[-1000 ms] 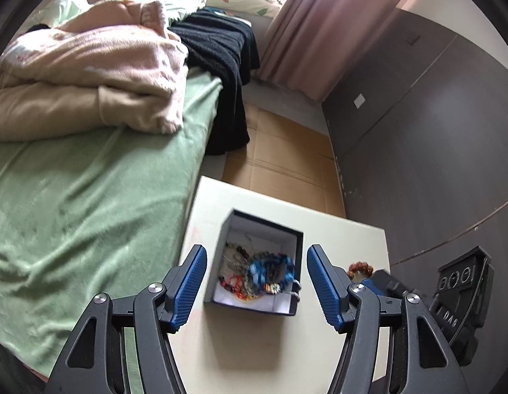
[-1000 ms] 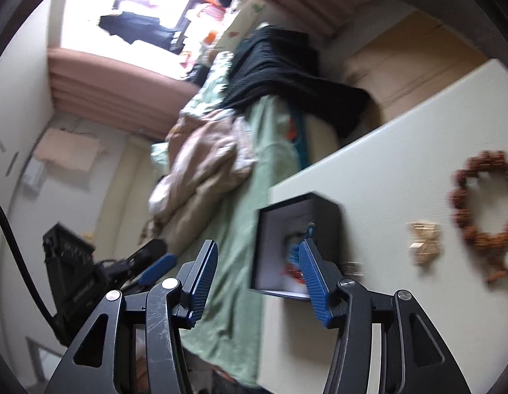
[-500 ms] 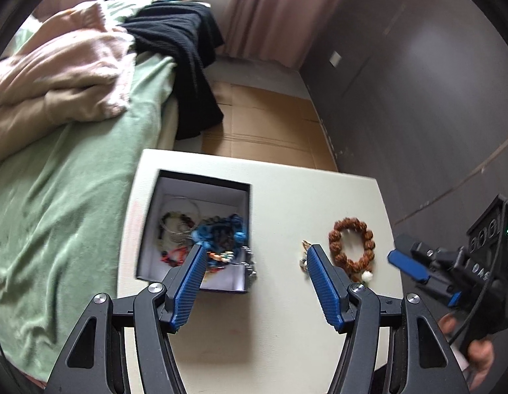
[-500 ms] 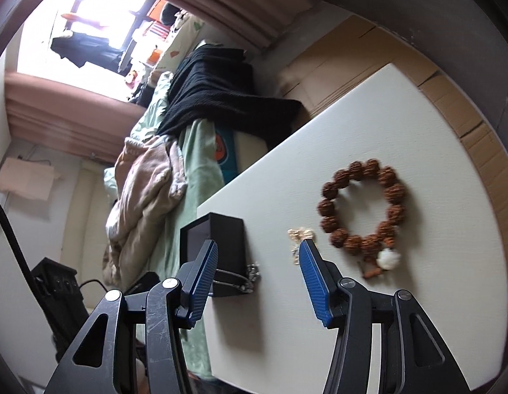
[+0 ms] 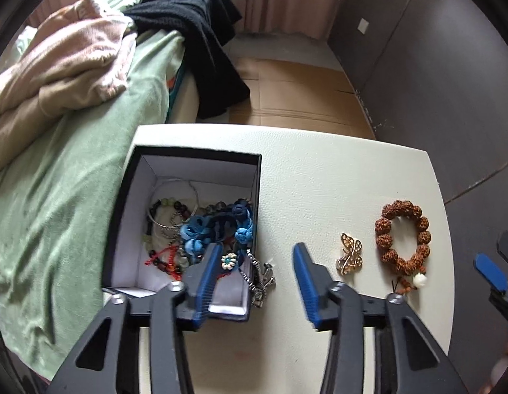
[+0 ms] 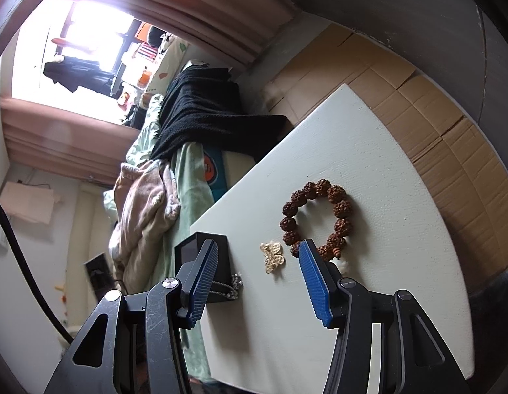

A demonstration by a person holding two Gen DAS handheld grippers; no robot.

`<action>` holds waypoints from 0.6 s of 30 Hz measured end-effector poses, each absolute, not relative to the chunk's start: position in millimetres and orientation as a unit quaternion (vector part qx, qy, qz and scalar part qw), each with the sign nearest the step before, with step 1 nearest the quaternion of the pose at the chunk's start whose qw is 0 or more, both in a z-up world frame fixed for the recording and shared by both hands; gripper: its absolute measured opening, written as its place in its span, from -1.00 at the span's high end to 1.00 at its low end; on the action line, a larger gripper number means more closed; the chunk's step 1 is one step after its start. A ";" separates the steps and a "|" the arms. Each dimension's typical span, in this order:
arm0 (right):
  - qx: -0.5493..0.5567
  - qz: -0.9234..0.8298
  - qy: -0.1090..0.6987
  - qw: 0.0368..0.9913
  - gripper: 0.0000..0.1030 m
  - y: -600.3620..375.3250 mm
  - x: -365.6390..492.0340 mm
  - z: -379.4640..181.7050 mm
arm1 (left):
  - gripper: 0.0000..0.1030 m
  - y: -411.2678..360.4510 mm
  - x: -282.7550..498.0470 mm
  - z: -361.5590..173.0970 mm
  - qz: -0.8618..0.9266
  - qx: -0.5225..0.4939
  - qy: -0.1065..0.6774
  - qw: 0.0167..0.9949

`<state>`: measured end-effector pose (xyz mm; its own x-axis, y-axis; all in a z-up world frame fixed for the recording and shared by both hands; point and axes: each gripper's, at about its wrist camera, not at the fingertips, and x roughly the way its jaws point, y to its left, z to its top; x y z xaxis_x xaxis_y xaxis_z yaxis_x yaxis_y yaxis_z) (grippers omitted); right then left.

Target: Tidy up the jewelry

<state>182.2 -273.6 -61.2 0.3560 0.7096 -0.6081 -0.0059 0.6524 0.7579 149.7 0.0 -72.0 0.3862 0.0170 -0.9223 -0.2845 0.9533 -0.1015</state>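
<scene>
Jaws: left gripper [image 5: 254, 262] closing, holding nothing, over silver chain [image 5: 259, 274] | right gripper [image 6: 257, 262] parted, empty

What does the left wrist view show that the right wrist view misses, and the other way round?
Left wrist only: the jumbled jewelry inside the open black box, and the right gripper. Right wrist only: the bright window. Both: the brown bead bracelet, gold butterfly brooch, silver chain hanging over the box's edge, and white table.

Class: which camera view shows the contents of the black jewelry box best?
The left wrist view: it looks down into the black jewelry box, showing the tangled jewelry. The right wrist view shows only its outer corner.
</scene>
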 end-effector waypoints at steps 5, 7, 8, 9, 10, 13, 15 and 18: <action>0.347 0.236 0.515 0.747 -0.02 -278.3 182.0 -62.6 | 0.74 -0.3 154.0 -78.1 0.101 -0.112 0.550 0.821; 0.349 0.235 0.515 0.747 -0.02 -281.1 182.2 -63.6 | 0.80 5.5 151.6 -74.2 0.099 -0.121 0.543 0.825; 0.350 0.234 0.516 0.746 -0.02 -281.4 182.3 -63.8 | 0.89 6.3 151.0 -72.6 0.095 -0.124 0.541 0.826; 0.350 0.234 0.516 0.746 -0.02 -281.2 182.6 -64.1 | 0.89 6.6 149.8 -70.0 0.091 -0.125 0.540 0.827; 0.350 0.234 0.516 0.746 -0.02 -280.3 182.7 -64.8 | 0.90 6.3 148.3 -67.2 0.088 -0.122 0.538 0.829; 0.349 0.235 0.517 0.745 -0.02 -278.5 182.7 -65.8 | 0.97 4.8 145.7 -60.6 0.084 -0.116 0.535 0.833; 0.348 0.236 0.519 0.744 -0.02 -276.4 182.6 -66.6 | 0.97 6.5 142.3 -53.3 0.080 -0.118 0.527 0.838; 0.344 0.239 0.521 0.744 -0.02 -271.8 182.7 -67.1 | 0.97 5.7 138.5 -42.7 0.076 -0.111 0.517 0.845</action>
